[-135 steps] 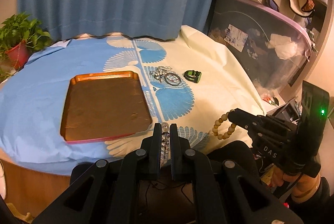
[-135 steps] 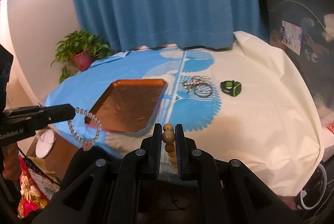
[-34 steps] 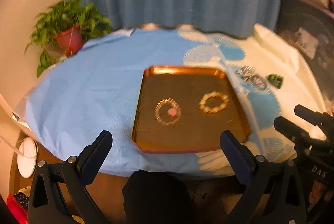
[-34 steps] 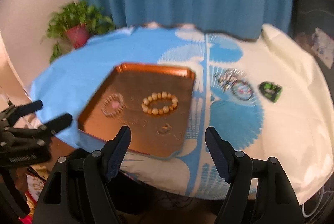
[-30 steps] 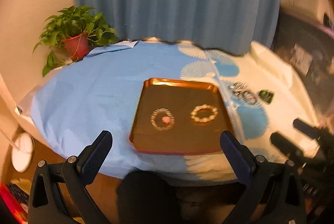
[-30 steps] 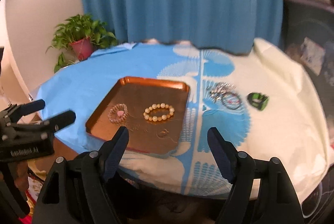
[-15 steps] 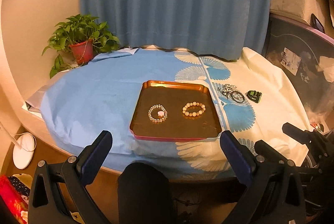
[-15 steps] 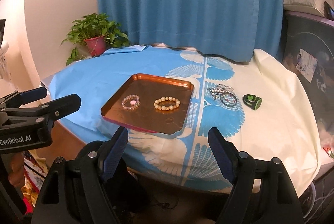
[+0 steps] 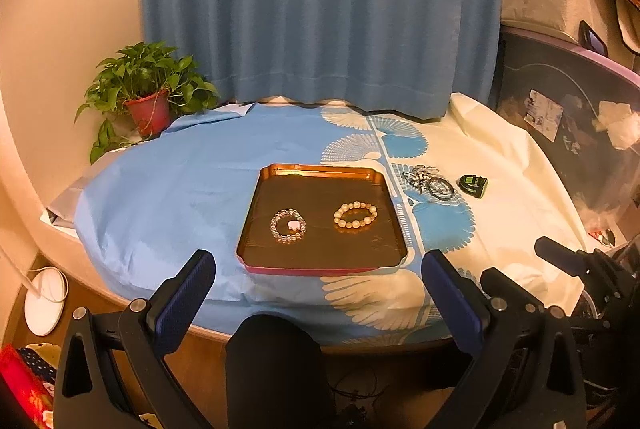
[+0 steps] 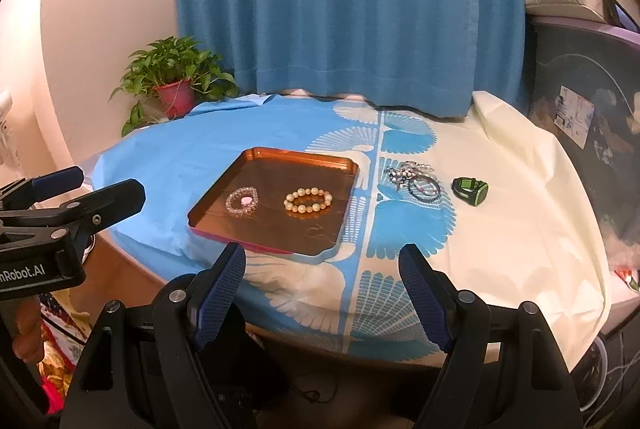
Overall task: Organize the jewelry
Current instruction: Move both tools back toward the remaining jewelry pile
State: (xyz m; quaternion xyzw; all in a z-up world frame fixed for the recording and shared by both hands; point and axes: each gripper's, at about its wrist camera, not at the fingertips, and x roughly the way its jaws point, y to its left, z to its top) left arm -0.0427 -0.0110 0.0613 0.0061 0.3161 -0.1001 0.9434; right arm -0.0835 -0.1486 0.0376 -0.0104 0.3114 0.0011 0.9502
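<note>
An orange tray (image 9: 256, 197) (image 10: 344, 205) lies on the table's blue and cream cloth. Two bracelets rest inside it: a clear crystal bracelet (image 9: 287, 225) (image 10: 242, 202) with a pink charm on the left, a cream bead bracelet (image 9: 355, 215) (image 10: 308, 200) on the right. A tangle of silver jewelry with a dark ring (image 9: 429, 181) (image 10: 416, 179) and a green and black watch (image 9: 473, 185) (image 10: 471, 191) lie on the cloth right of the tray. My left gripper (image 9: 318, 271) and right gripper (image 10: 322, 263) hang open and empty, back from the table's near edge.
A potted plant (image 9: 146, 91) (image 10: 176, 85) stands at the table's back left, before a blue curtain (image 9: 320, 9). A dark plastic bin (image 9: 568, 117) and boxes crowd the right side. A person's dark knee (image 9: 276, 361) is below the table edge.
Both grippers have let go of their bracelets, which now lie in the tray, and stand wide open. Both hands have drawn back from the table, so the tray looks smaller.
</note>
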